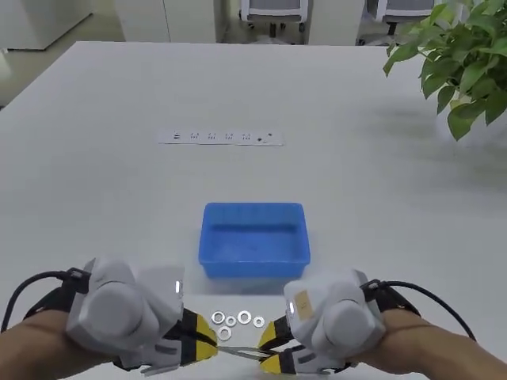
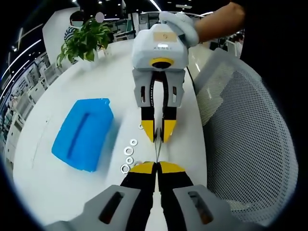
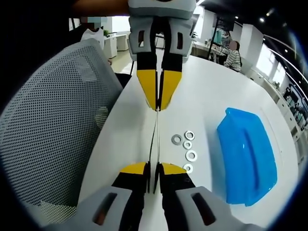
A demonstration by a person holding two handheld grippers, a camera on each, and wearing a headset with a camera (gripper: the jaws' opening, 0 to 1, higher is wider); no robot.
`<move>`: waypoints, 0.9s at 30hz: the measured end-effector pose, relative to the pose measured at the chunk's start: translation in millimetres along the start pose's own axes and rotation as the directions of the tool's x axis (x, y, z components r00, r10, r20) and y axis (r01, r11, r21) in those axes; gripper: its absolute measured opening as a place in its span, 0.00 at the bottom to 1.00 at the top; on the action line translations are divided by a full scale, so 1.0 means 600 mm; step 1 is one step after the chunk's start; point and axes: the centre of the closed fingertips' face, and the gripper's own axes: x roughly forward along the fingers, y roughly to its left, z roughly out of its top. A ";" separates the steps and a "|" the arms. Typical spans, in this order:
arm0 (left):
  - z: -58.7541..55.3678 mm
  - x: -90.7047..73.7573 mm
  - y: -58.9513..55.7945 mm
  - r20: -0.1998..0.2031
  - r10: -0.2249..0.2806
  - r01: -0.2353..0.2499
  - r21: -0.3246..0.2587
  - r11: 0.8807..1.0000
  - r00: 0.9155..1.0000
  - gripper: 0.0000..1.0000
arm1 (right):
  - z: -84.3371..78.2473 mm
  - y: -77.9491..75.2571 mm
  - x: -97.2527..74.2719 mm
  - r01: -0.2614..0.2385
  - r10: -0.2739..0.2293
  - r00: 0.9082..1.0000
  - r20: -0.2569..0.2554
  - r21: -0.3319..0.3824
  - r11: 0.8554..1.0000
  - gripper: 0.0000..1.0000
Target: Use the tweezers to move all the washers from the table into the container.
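Washers (image 1: 244, 317) dot white table (image 1: 356, 182); both jaws pinch tweezers (image 1: 242, 351).

Bright, even overhead light floods the white table (image 1: 356, 174). The blue container (image 1: 253, 237) throws only a short, soft shadow on its near side, and a pale patch of shade lies far beyond it, beside the plant (image 1: 463, 63). In both gripper views the fisheye bows the table's edge and the mesh chair (image 3: 53, 120). Ceiling lamps (image 2: 155, 5) glare, and the tweezers (image 3: 155, 130) show as a thin glinting line.
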 end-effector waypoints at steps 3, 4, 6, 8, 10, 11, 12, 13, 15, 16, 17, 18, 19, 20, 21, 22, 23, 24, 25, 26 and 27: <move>0.009 -0.005 0.000 0.002 -0.003 0.003 0.005 1.000 1.000 0.05 | 0.003 -0.001 -0.002 0.006 -0.006 1.000 0.011 0.012 1.000 0.11; 0.015 -0.009 -0.001 0.002 -0.008 0.008 0.009 1.000 1.000 0.05 | 0.005 0.000 -0.003 0.006 -0.006 1.000 0.015 0.015 1.000 0.11; 0.027 -0.015 0.000 0.010 -0.011 0.010 0.013 1.000 1.000 0.05 | 0.009 -0.001 -0.005 0.008 -0.009 1.000 0.024 0.024 1.000 0.11; 0.037 -0.021 0.002 0.017 -0.010 0.010 0.019 1.000 1.000 0.05 | 0.016 -0.003 -0.008 0.013 -0.015 0.999 0.035 0.036 0.999 0.11; 0.045 -0.027 0.004 0.019 -0.009 0.008 0.033 0.999 1.000 0.05 | 0.020 -0.005 -0.009 0.018 -0.020 0.999 0.042 0.039 0.999 0.11; 0.049 -0.028 0.004 0.020 -0.009 0.009 0.036 0.999 1.000 0.05 | 0.024 -0.007 -0.010 0.022 -0.024 0.999 0.046 0.039 0.999 0.11; 0.052 -0.030 0.005 0.022 -0.010 0.009 0.039 0.999 1.000 0.05 | 0.026 -0.008 -0.010 0.024 -0.026 0.999 0.048 0.040 0.999 0.11; 0.057 -0.033 0.006 0.025 -0.008 0.007 0.047 0.999 1.000 0.05 | 0.029 -0.010 -0.011 0.026 -0.028 0.998 0.053 0.039 0.999 0.11; 0.065 -0.037 0.007 0.034 -0.008 0.006 0.052 0.999 0.999 0.05 | 0.033 -0.012 -0.011 0.030 -0.033 0.998 0.062 0.040 0.999 0.11; 0.069 -0.038 0.007 0.038 -0.007 0.005 0.056 0.998 0.999 0.05 | 0.035 -0.013 -0.011 0.032 -0.034 0.997 0.065 0.041 0.999 0.11; 0.074 -0.039 0.007 0.040 -0.007 0.004 0.062 0.998 0.999 0.05 | 0.037 -0.013 -0.011 0.034 -0.036 0.997 0.069 0.040 0.999 0.11; 0.076 -0.039 0.006 0.037 -0.009 0.006 0.069 0.998 0.999 0.05 | 0.040 -0.014 -0.010 0.035 -0.038 0.997 0.074 0.042 0.999 0.11; 0.079 -0.039 0.005 0.035 -0.010 0.007 0.076 0.997 0.999 0.06 | 0.041 -0.013 -0.009 0.034 -0.037 0.996 0.077 0.044 0.998 0.11; 0.080 -0.039 0.005 0.035 -0.010 0.007 0.078 0.997 0.999 0.06 | 0.043 -0.012 -0.008 0.033 -0.037 0.996 0.080 0.042 0.999 0.11; 0.082 -0.039 0.004 0.033 -0.013 0.010 0.084 0.996 0.999 0.06 | 0.043 -0.011 -0.007 0.033 -0.036 0.996 0.082 0.043 0.999 0.11; 0.083 -0.038 0.003 0.033 -0.015 0.013 0.086 0.996 0.999 0.06 | 0.045 -0.010 -0.006 0.032 -0.036 0.996 0.084 0.042 0.999 0.11; 0.085 -0.037 0.003 0.033 -0.017 0.014 0.091 0.996 0.999 0.06 | 0.046 -0.009 -0.005 0.032 -0.035 0.996 0.085 0.043 0.999 0.11; 0.086 -0.036 0.002 0.036 -0.018 0.015 0.093 0.996 0.999 0.06 | 0.046 -0.009 -0.004 0.033 -0.036 0.996 0.086 0.044 0.999 0.11; 0.088 -0.035 0.002 0.040 -0.020 0.017 0.094 0.995 0.999 0.06 | 0.047 -0.008 -0.004 0.033 -0.037 0.996 0.087 0.043 0.999 0.11; 0.089 -0.034 0.001 0.043 -0.022 0.018 0.095 0.995 0.999 0.06 | 0.047 -0.008 -0.003 0.033 -0.036 0.995 0.089 0.044 0.999 0.11; 0.091 -0.033 0.001 0.046 -0.023 0.018 0.096 0.995 0.999 0.06 | 0.048 -0.008 -0.003 0.034 -0.038 0.995 0.090 0.043 0.998 0.11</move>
